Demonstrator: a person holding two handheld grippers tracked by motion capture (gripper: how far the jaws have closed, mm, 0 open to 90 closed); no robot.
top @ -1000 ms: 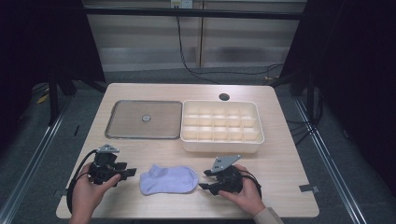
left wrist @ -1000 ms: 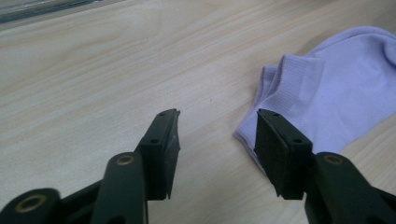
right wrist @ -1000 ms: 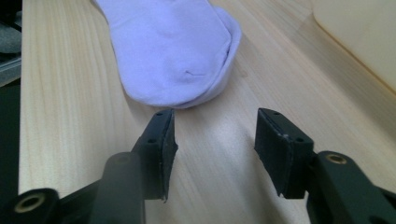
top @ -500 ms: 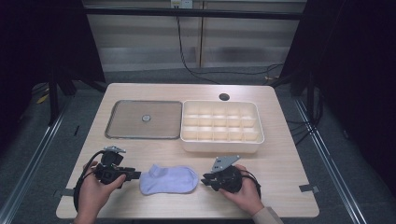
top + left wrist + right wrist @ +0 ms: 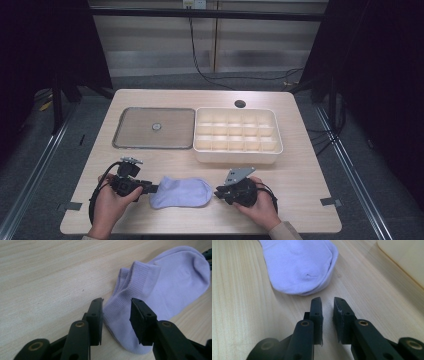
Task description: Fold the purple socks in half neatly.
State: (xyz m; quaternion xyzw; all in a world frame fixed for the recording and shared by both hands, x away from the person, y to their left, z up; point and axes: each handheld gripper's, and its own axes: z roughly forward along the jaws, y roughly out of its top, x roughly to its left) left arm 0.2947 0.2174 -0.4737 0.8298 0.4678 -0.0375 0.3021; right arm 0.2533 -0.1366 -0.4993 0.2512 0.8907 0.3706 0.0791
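a pale lilac sock (image 5: 181, 192) lies flat on the wooden surface (image 5: 310, 170), just in front of the cream divided box (image 5: 236, 136) and toward the person. it is a short ankle sock with a ribbed cuff; the cuff end (image 5: 140, 277) is folded and faces the left gripper, the rounded toe (image 5: 312, 277) faces the right gripper.

the left gripper (image 5: 150, 188) sits at the sock's cuff end. its fingers (image 5: 96, 320) stand moderately apart, with the edge of the sock lying between and just beyond their tips; whether they touch the cloth i cannot tell. they grip nothing.

the right gripper (image 5: 218, 192) sits just off the toe. its fingers (image 5: 317, 315) are nearly together, with a narrow gap between them, and they hold nothing; bare surface separates them from the toe.

compared with half a second ago, the left gripper has come closer to the sock, its tips now at the cuff edge. the right gripper and the sock lie much as they did. behind the sock, left of the box, a grey tray (image 5: 154, 128) rests unchanged.
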